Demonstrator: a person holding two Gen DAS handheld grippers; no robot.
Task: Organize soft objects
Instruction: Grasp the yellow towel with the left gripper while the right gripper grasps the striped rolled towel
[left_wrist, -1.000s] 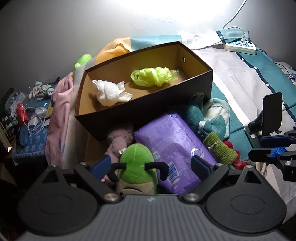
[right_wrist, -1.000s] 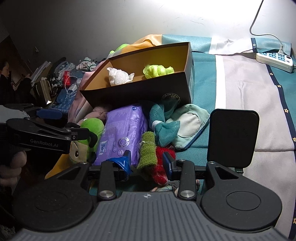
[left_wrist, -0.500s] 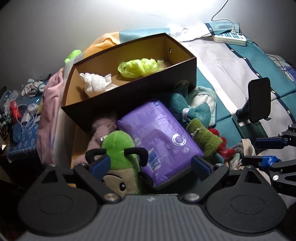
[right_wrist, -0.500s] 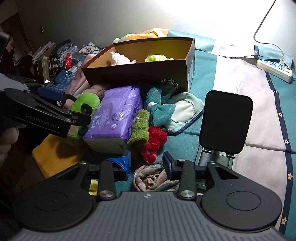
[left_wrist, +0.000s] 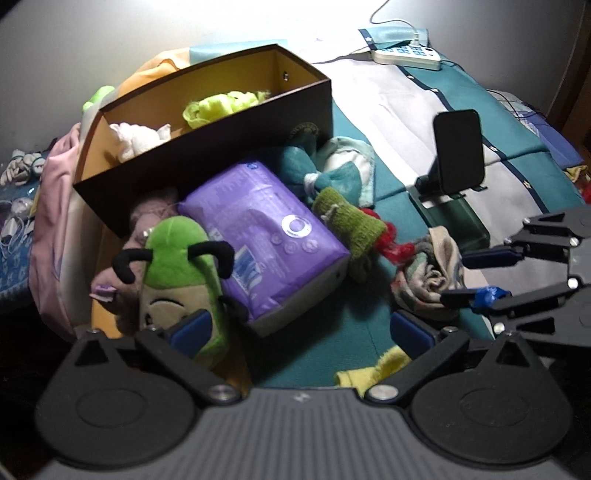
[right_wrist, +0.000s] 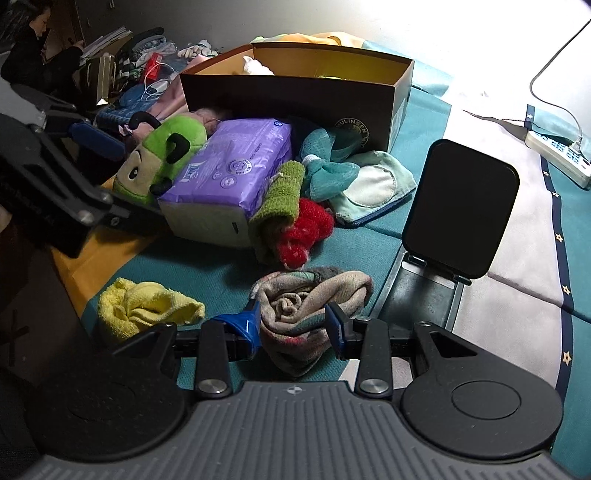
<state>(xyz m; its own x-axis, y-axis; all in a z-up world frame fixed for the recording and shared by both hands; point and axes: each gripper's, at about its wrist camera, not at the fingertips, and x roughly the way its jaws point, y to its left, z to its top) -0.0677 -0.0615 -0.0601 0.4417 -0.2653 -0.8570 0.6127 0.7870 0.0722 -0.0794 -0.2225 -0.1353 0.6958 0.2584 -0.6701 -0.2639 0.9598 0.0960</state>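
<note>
Pick-up step is starting: right gripper is straddling the rolled towel lying in front of the box, fingers narrow, seemingly touching it, grip not clearly firm. Left gripper is opening wide – nothing between its fingers. Next move is calling for a squeeze, then a lift to the box – already holding a white cloth and yellow-green cloth

Strong light falls from above at the back, blowing out the wall and the pale bedspread to white glare. The near foreground and left edges sink into deep shadow. Fisheye curvature bends the edges; both views look slightly soft.
</note>
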